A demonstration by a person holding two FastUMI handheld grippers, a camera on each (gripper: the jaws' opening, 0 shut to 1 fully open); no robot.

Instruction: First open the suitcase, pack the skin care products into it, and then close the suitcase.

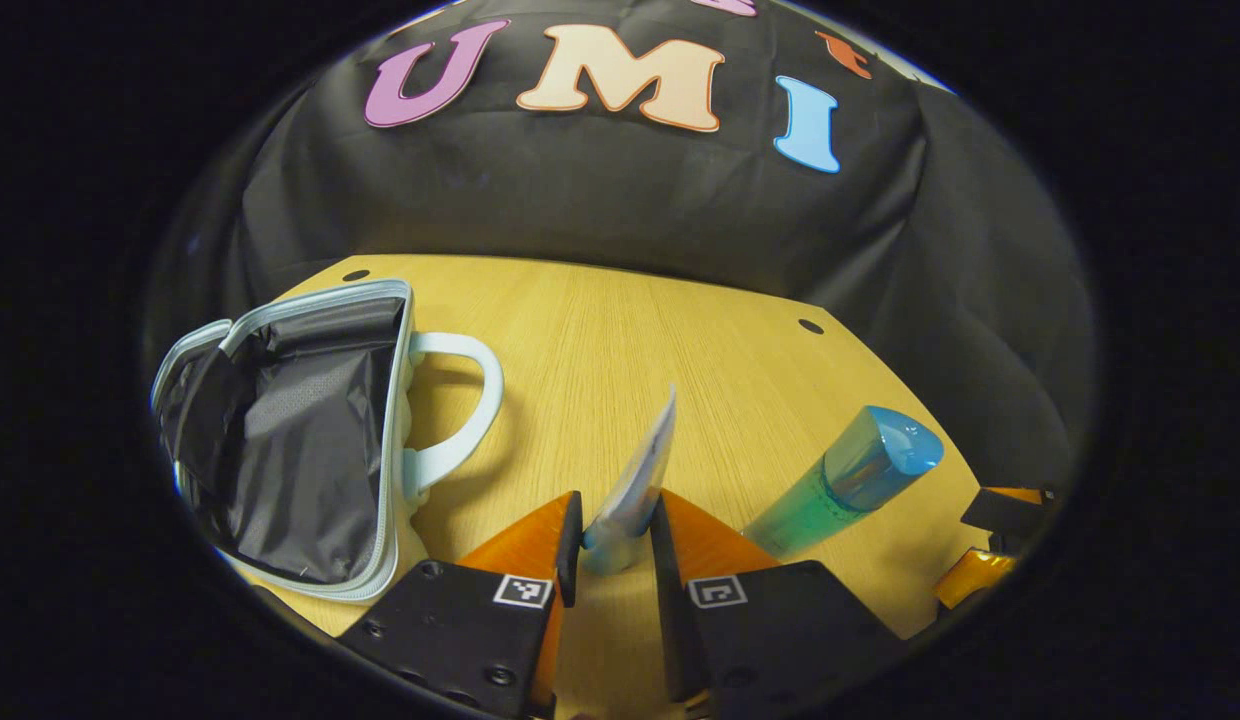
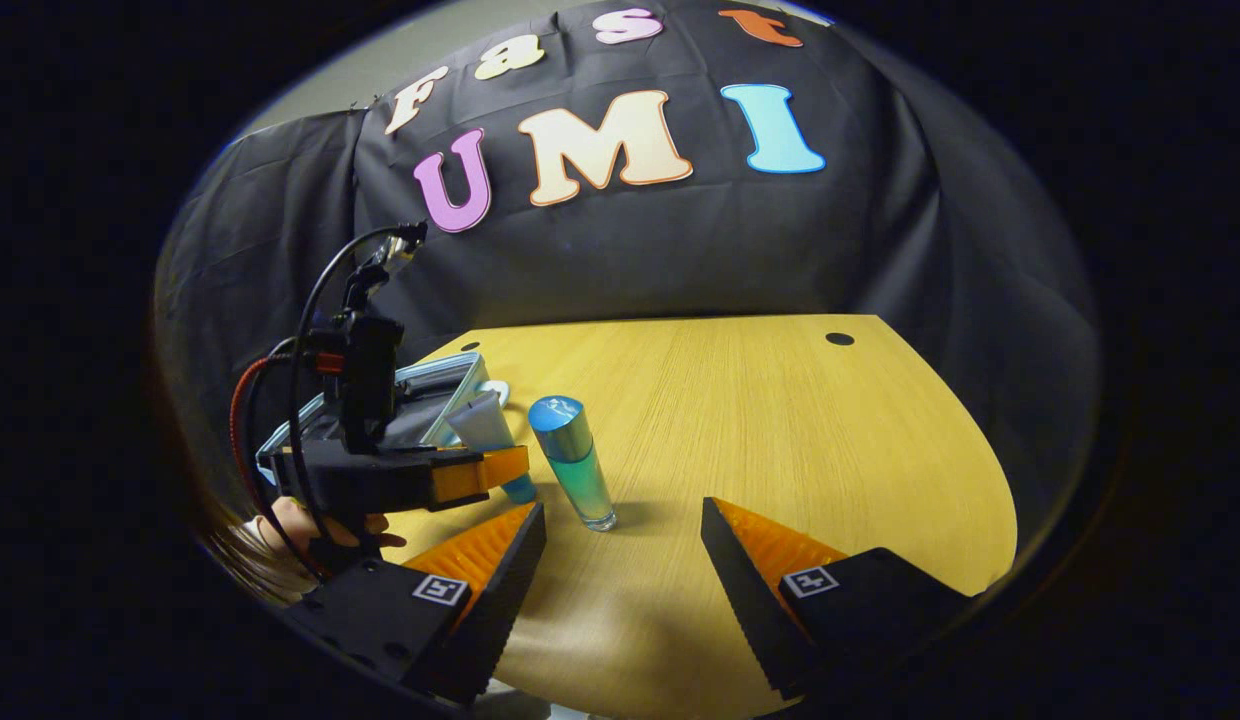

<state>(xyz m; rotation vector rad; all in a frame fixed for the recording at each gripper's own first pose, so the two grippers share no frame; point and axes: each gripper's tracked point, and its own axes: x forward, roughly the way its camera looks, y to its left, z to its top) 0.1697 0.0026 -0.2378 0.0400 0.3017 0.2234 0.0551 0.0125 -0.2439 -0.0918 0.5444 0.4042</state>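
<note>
Suitcase point(image 1: 290, 450) open on surface point(image 1: 620, 340), left of left claw point(image 1: 616, 540) clamping upright tube point(image 1: 635, 480); right claw point(image 2: 620, 560) spread wide, standing bottle point(image 2: 572, 460) just ahead.

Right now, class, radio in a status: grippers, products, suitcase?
Left gripper shut on tube. Right gripper open, empty. Suitcase open on table. Bottle upright, unpacked; nothing in the way.

No readable text or label on tube point(image 1: 635, 480) or bottle point(image 2: 574, 462).
</note>
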